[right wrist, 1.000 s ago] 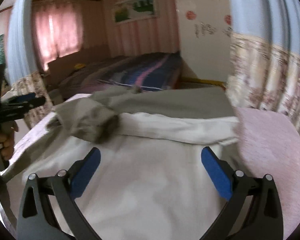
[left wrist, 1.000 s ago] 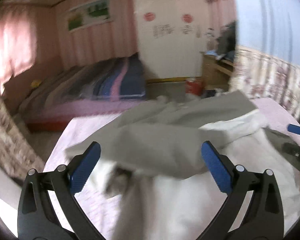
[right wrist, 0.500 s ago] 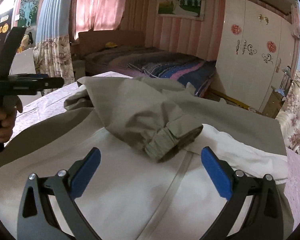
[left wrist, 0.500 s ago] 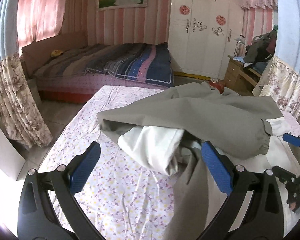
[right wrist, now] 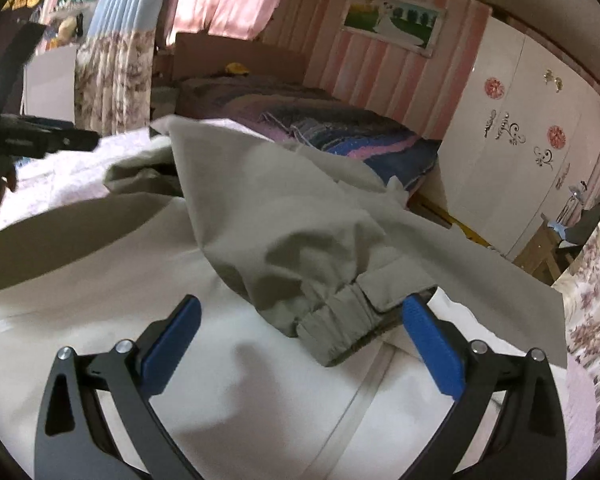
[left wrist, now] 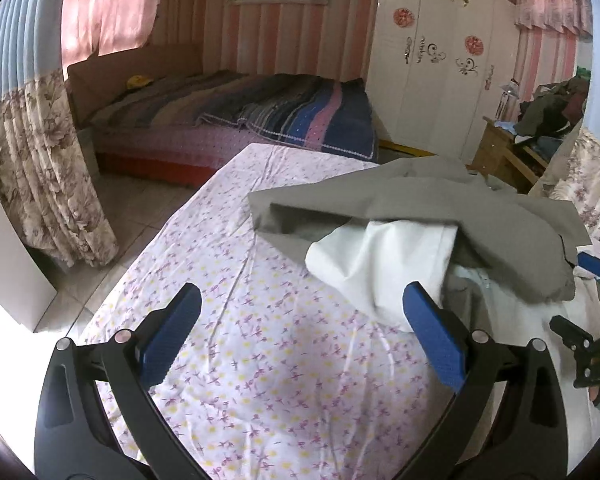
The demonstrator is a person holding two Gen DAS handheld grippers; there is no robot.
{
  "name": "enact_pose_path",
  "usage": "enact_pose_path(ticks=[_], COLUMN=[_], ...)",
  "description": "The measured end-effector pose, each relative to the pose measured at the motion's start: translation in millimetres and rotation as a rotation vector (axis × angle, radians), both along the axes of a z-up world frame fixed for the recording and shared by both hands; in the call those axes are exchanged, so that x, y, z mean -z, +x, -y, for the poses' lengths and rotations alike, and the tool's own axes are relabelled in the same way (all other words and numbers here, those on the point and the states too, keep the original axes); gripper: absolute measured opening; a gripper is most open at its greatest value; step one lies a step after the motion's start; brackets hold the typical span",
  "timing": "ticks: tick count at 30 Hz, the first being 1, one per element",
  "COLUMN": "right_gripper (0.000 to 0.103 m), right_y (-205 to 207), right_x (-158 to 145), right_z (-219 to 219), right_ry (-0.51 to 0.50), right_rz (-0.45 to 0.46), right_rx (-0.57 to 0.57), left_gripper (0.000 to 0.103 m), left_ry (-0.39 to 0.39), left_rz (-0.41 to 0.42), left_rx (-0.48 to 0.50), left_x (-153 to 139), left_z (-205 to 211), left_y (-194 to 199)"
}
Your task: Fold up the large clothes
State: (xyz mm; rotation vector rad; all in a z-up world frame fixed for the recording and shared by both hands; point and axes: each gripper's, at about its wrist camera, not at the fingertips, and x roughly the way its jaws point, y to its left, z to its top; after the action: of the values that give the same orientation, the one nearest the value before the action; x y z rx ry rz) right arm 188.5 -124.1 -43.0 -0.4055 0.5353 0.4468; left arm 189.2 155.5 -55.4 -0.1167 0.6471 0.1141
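The left gripper [left wrist: 300,340] hangs with its blue pads spread wide and nothing between them, over a flowered sheet [left wrist: 260,360]. The right gripper [right wrist: 300,340] is likewise wide apart and empty — just past its fingertips lies the elastic cuff [right wrist: 340,320] of a grey jacket [left wrist: 460,220], its sleeve folded across the pale lining [right wrist: 260,400]. The jacket lies on the sheet, right of the left gripper. Farther off stand a bed with a striped blanket [left wrist: 280,116] and a white wardrobe [left wrist: 432,60].
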Motion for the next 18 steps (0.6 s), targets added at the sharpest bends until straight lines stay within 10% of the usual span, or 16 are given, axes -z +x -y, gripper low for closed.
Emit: enact_pose_path(ticks=[4,6,7,18], right_gripper=[0.099,0.045,0.038,0.028], right_y=[19.4,30.1,37.1,62.3], right_x=[2.6,0.5,-3.0,-21.1], right_z=[-6.8,0.4,10.3,52.1], right_ry=[-0.025,0.02,0.079,0.359], right_rz=[-0.025,-0.054,-0.081,-0.198], right_rx=[0.011,0.015,0.037,0.08], left_gripper=[0.1,0.1,0.1,0.1], left_ry=[-0.006,-0.005,-0.007,0.042], left_rz=[-0.005,-0.008,-0.007,-0.01], left_rx=[0.003,0.004,0.005,0.003], left_x=[3.5,4.0,3.7,1.8], left_z=[-2.0,-1.8,-1.6,3.3], left_y=[1.6,2.5,2.4,8.7])
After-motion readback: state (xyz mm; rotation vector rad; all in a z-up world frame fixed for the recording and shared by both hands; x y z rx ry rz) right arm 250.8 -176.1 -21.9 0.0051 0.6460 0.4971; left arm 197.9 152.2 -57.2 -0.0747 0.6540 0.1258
